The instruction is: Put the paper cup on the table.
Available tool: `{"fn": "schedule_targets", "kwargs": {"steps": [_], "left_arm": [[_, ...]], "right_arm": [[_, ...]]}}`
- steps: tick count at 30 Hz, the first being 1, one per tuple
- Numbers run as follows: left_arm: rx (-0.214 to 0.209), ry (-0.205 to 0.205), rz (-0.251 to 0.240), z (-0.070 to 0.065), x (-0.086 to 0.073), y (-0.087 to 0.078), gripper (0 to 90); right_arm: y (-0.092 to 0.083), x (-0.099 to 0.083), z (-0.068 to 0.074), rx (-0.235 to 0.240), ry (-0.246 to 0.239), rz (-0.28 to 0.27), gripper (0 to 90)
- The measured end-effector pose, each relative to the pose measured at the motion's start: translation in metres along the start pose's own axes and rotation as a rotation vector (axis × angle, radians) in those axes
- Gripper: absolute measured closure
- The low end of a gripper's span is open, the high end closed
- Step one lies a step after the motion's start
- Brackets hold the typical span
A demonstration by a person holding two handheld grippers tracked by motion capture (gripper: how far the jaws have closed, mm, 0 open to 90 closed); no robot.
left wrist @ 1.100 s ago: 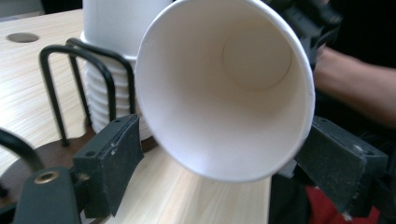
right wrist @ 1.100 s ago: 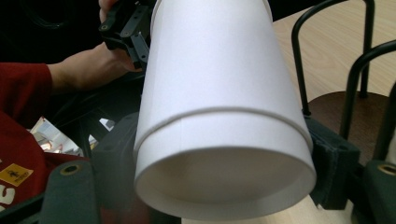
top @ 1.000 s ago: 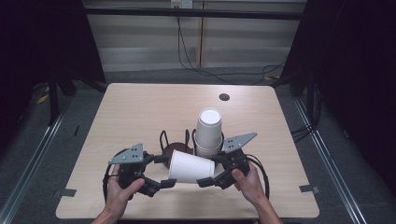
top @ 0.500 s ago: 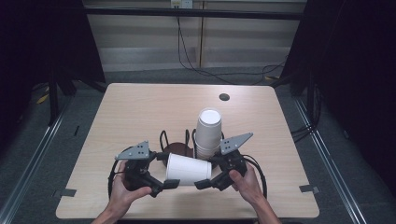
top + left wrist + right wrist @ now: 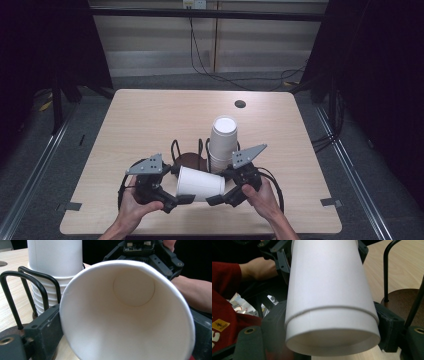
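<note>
Left gripper (image 5: 186,199) at 7 o'clock on the wooden table (image 5: 150,120), jaws just spread wide around the rim of a white paper cup (image 5: 200,183) lying sideways. Right gripper (image 5: 216,199) clamps the cup's base. Cup stack (image 5: 223,142) in wire rack (image 5: 187,150) at 12 o'clock of it.

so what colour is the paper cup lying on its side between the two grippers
Plain white paper cup, inside and out; clearest in the left gripper view.
</note>
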State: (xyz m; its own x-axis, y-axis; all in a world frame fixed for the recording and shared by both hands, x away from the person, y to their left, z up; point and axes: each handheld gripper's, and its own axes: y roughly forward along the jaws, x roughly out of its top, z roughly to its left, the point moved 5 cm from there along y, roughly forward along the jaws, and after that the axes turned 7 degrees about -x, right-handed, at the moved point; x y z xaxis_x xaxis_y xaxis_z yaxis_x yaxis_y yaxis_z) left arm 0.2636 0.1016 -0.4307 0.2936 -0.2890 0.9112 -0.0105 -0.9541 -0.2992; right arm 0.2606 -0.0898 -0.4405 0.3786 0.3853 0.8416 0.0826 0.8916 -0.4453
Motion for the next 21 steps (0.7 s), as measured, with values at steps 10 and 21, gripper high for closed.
{"fn": "schedule_targets", "kwargs": {"steps": [10, 21], "left_arm": [[-0.015, -0.025, -0.017, -0.001, 0.002, -0.004, 12.8], [-0.010, -0.046, -0.020, 0.002, 0.002, -0.010, 13.5]], "right_arm": [[0.005, -0.003, -0.001, -0.052, -0.002, 0.036, 14.8], [-0.005, -0.006, -0.006, -0.105, 0.022, 0.004, 14.2]]}}
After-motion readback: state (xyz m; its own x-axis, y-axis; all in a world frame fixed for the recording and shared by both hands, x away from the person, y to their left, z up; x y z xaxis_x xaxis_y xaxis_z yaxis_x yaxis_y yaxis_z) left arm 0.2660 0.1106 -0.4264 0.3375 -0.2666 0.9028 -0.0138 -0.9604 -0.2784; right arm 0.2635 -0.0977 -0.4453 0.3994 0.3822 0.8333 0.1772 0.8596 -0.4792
